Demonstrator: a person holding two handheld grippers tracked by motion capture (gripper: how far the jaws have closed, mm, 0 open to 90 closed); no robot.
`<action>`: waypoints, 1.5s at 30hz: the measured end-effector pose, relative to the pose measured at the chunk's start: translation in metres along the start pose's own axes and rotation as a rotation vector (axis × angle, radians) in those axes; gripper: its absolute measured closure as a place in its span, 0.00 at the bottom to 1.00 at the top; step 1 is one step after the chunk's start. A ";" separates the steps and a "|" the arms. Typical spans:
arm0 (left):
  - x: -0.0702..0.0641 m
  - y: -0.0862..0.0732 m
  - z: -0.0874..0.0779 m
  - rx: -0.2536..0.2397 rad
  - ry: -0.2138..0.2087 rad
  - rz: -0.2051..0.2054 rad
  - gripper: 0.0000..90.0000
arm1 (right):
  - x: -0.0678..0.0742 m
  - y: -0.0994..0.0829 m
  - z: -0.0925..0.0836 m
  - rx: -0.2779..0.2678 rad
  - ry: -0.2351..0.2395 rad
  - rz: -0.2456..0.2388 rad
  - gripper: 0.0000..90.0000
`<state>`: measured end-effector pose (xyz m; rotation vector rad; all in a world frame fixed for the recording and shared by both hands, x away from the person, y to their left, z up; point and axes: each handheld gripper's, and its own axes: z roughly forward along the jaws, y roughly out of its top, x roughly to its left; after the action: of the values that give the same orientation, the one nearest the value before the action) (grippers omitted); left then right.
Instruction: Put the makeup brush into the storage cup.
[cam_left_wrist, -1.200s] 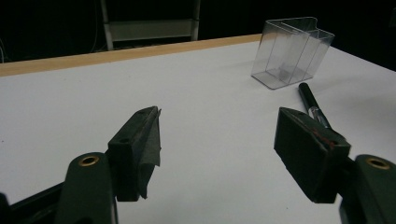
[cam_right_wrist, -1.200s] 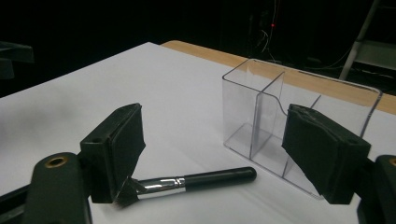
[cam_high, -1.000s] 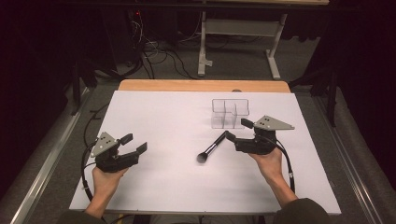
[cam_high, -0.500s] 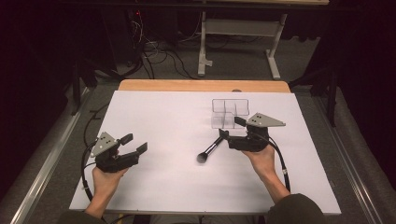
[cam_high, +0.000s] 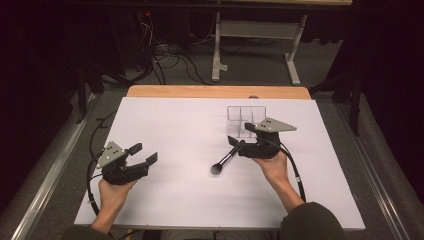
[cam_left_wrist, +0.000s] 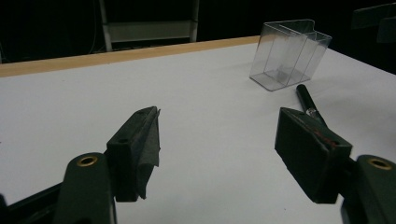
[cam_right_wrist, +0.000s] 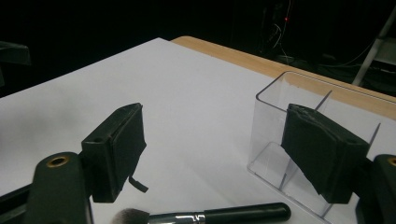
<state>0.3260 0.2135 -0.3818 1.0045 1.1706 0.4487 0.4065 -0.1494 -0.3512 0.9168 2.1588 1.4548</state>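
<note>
A black makeup brush (cam_high: 226, 159) lies on the white table (cam_high: 175, 125), its bristle head toward me and its handle pointing at a clear divided organiser (cam_high: 245, 119). My right gripper (cam_high: 241, 134) is open just above the handle's far end, one jaw close to the organiser. In the right gripper view the brush (cam_right_wrist: 210, 215) lies below the open right gripper (cam_right_wrist: 215, 149), and the organiser (cam_right_wrist: 271, 121) stands behind the right-hand jaw. At the near left, my left gripper (cam_high: 144, 153) is held open with nothing in it. The left gripper view shows the open left gripper (cam_left_wrist: 219, 144), the brush handle (cam_left_wrist: 306, 98) and the organiser (cam_left_wrist: 289, 53).
A wooden strip (cam_high: 215, 91) runs along the table's far edge. Beyond it the dark floor holds cables (cam_high: 170, 55) and a metal desk frame (cam_high: 260, 30). Metal rails (cam_high: 45, 175) run along both sides of the table.
My right gripper has shifted a little to the left, closer over the brush handle and beside the organiser. The left gripper and the brush have stayed put.
</note>
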 end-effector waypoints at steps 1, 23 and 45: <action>0.000 0.000 0.000 0.000 0.000 0.000 0.34 | 0.000 0.001 0.001 0.002 0.002 -0.004 0.25; 0.000 0.000 0.000 0.000 -0.003 0.000 0.34 | 0.002 0.010 0.010 0.034 0.012 -0.013 0.28; -0.001 0.000 -0.001 -0.001 -0.008 0.003 0.36 | -0.002 0.018 0.010 0.188 0.045 -0.075 0.32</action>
<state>0.3251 0.2135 -0.3813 1.0062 1.1620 0.4470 0.4197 -0.1397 -0.3385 0.8621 2.3686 1.2652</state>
